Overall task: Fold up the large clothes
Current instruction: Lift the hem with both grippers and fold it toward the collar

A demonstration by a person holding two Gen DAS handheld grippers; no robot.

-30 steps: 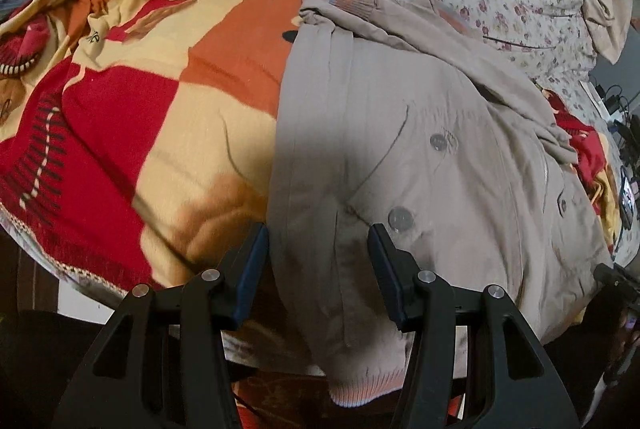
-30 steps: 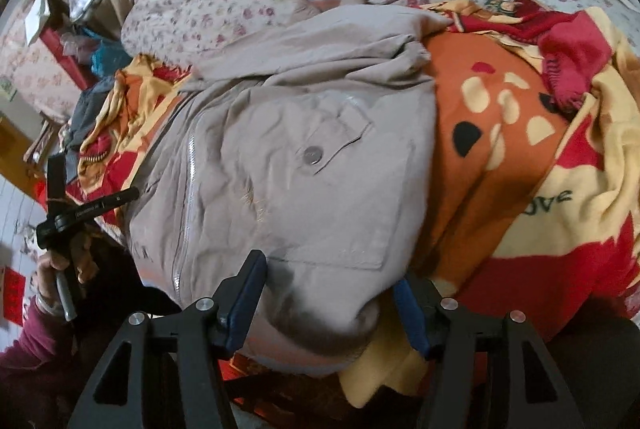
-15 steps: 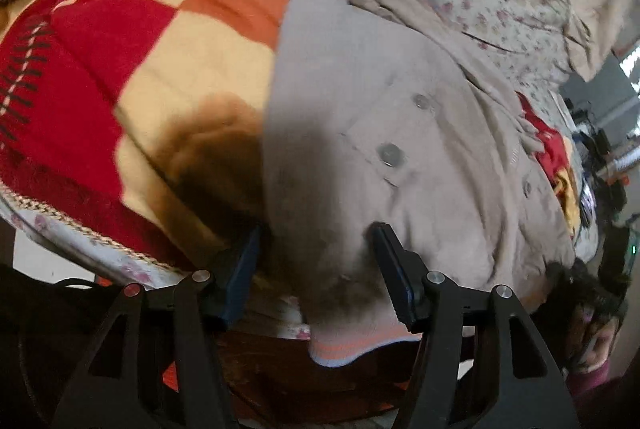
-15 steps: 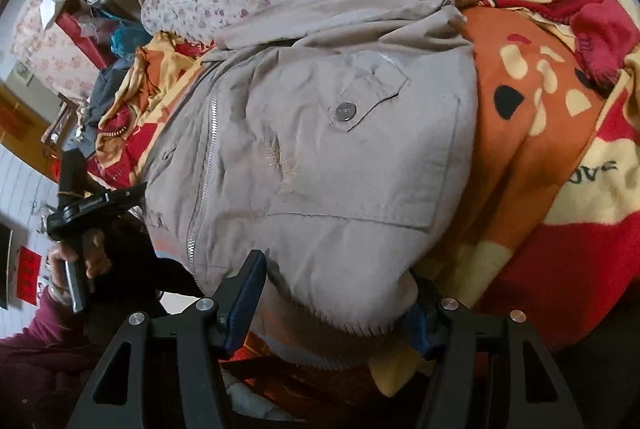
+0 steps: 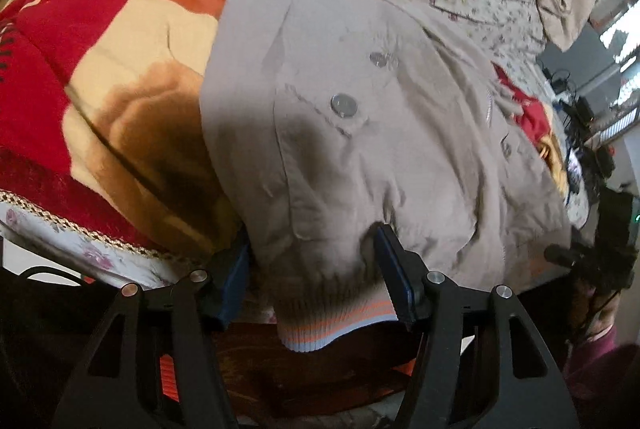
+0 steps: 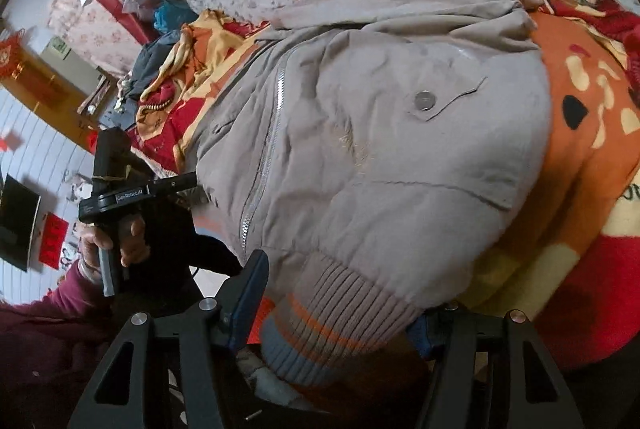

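The beige zip-front jacket's [image 5: 360,133] ribbed hem lies between both part-open hand-held grippers, left [image 5: 316,277] and right [image 6: 340,305], neither visibly pinching it.

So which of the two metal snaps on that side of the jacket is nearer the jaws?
The bigger, shinier snap on the pocket flap; the other snap sits higher up the jacket, fainter and farther away.

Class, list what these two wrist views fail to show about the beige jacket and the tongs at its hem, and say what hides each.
- Left wrist view: the beige jacket covers the tips of the left tongs; whether the pads press the ribbed hem cannot be told.
- Right wrist view: the hem hides the far pad of the right tongs; grip unclear.
- Both views: the jacket's second sleeve is not seen.
- Left wrist view: motion blur smears the fabric detail.
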